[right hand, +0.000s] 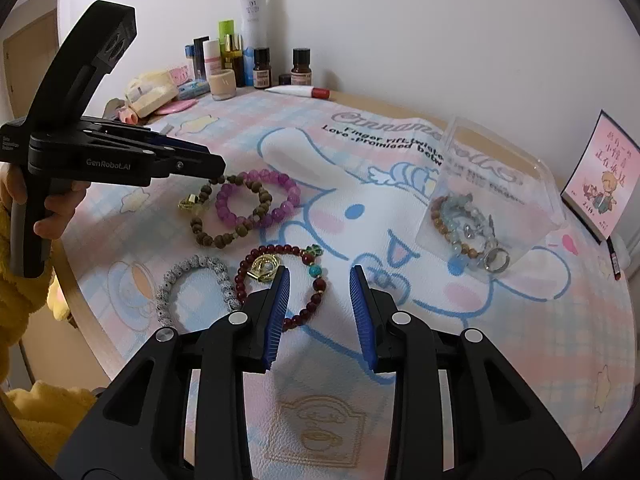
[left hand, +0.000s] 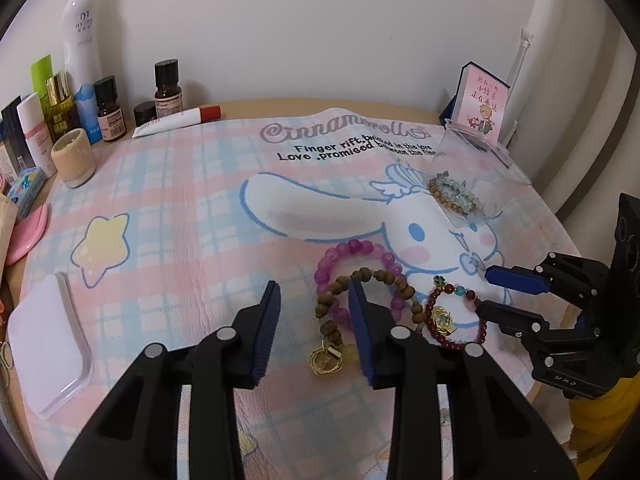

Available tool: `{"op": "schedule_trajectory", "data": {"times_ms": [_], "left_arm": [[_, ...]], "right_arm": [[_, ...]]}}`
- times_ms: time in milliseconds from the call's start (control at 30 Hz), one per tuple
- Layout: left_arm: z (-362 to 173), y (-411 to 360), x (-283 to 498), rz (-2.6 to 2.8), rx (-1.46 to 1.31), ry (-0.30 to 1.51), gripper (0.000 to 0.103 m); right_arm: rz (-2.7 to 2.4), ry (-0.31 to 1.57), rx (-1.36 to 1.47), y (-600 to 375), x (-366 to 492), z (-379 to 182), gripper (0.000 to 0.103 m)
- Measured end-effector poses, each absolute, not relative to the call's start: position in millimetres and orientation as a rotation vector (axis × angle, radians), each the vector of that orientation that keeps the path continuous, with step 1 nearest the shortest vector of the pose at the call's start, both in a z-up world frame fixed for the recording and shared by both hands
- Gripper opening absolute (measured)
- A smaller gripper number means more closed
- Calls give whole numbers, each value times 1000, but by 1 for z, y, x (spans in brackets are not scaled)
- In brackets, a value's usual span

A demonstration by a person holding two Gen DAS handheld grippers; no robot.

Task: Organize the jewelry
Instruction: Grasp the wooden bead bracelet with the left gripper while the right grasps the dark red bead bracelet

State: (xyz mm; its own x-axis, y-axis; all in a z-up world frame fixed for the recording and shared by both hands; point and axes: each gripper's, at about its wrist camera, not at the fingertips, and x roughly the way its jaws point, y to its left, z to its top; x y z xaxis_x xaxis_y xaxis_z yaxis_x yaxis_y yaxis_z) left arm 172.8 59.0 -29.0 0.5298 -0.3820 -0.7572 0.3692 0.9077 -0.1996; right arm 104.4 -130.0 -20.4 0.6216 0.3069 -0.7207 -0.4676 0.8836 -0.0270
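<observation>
Left wrist view: left claw (left hand: pixel 314 300) part-open, empty, over the brown wooden-bead bracelet (left hand: pixel 360 300) near the tabletop's front edge; light, floppy, so pinch one bead strand.

Right wrist view: right claw (right hand: pixel 320 286) part-open, empty, astride the dark-red glass-bead bracelet (right hand: pixel 316 300); slippery.

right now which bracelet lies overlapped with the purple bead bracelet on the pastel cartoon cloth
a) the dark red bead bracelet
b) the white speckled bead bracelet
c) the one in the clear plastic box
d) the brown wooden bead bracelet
d: the brown wooden bead bracelet crosses the purple bead bracelet in the right wrist view, while the dark red bead bracelet and the white speckled bead bracelet lie apart from it.
</observation>
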Motion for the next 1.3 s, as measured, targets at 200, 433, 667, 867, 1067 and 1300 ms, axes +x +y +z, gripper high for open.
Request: {"op": "schedule_trajectory", "data": {"times_ms": [200, 433, 667, 867, 1067, 1300], "left_arm": [[-35, 58, 174, -458, -21, 924, 27], [-39, 56, 175, -460, -2, 930, 18], [-40, 52, 173, -467, 20, 922, 11], [-39, 54, 175, -452, 12, 912, 10], [-30, 58, 173, -454, -8, 882, 10], [-10, 59, 170, -482, -34, 837, 10]], "right_arm": [[444, 797, -207, -133, 107, -23, 29], [422, 802, -236, -128, 110, -24, 22], [396, 789, -288, -124, 110, -26, 14], [409, 786, -302, -122, 110, -26, 7], [440, 765, -256, -126, 109, -17, 7], [453, 692, -244, -127, 99, 11, 7]]}}
